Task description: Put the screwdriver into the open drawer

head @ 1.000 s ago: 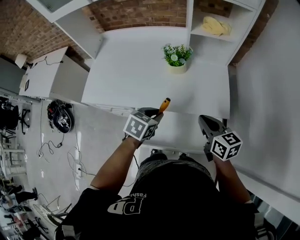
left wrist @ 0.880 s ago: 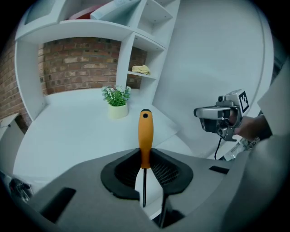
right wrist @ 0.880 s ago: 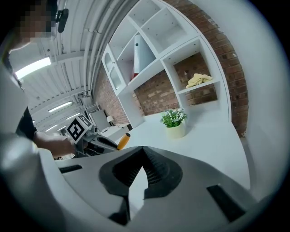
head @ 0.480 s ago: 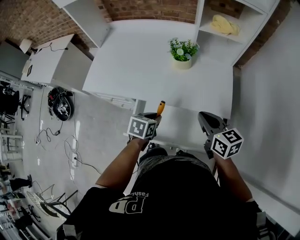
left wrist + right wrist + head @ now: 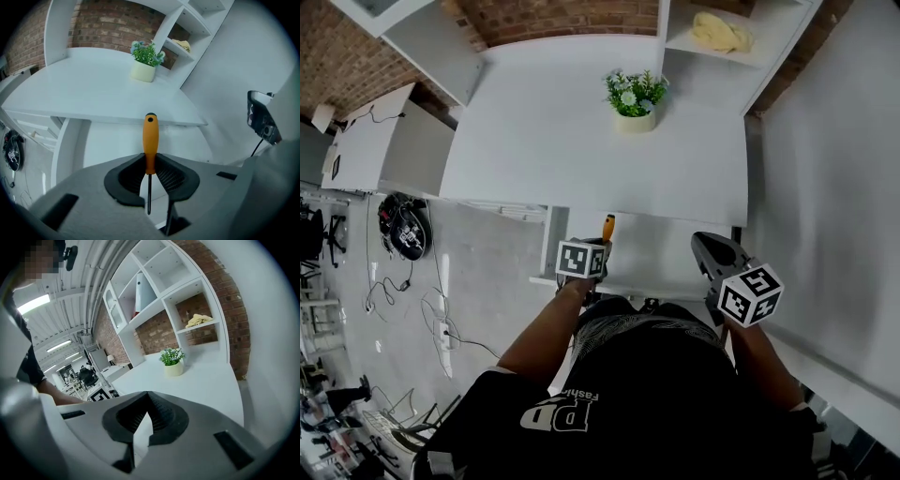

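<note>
The left gripper (image 5: 600,246) is clamped on the screwdriver (image 5: 607,228): in the left gripper view its jaws are closed on the lower end of the orange handle (image 5: 150,138). The thin metal shaft runs back between the jaws toward the camera, and the handle's butt points away toward the edge of the counter (image 5: 581,131). In the head view the tool is held over the left part of the open drawer (image 5: 661,255), which is pulled out from under the counter's near edge. I cannot tell whether the tool touches the drawer.

The right gripper (image 5: 705,242) hovers at the drawer's right side, well apart from the screwdriver. In the right gripper view its jaws meet at the tips with nothing between them.

A potted plant (image 5: 630,98) stands on the far part of the counter.
</note>
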The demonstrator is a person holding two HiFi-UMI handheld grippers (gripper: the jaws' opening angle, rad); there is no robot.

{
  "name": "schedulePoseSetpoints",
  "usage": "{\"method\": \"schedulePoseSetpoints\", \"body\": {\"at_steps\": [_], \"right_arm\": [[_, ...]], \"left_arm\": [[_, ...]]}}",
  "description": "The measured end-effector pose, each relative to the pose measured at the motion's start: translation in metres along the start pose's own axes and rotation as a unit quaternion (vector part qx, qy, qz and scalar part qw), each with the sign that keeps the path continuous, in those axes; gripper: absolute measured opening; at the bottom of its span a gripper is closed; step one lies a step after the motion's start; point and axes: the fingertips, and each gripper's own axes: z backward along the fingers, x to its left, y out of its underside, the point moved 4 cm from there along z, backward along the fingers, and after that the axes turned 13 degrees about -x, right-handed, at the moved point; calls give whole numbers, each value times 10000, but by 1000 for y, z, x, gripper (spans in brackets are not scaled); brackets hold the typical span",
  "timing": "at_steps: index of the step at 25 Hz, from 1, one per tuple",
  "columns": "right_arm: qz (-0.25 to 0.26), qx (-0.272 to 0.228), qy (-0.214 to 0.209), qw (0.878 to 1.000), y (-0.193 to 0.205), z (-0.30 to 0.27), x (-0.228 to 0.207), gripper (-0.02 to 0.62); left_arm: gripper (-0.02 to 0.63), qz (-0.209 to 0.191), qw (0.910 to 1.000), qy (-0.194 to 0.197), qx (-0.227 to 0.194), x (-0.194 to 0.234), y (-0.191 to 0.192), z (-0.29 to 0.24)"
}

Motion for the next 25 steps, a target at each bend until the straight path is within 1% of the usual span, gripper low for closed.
{"method": "schedulePoseSetpoints", "body": {"at_steps": [5, 11, 17, 23, 25], "right_arm": [[-157, 70, 139, 9998, 9, 2, -10, 5], [-198, 161, 328, 9991, 17, 5, -13, 5], [-332, 296, 556, 9975, 27, 7, -17, 5], [-354, 475, 750, 9954, 36, 14, -22, 5], [-372, 498, 835, 9946, 39, 17, -26, 5]], "left_arm": [[74, 151, 9995, 17, 263, 3, 15, -27], [74, 427, 9977, -92, 511, 25, 31, -55], [75, 534, 9964, -155, 634, 38, 42, -75], [75, 820, 9937, -333, 684, 54, 50, -91], [75, 812, 9937, -357, 689, 56, 51, -94]]}}
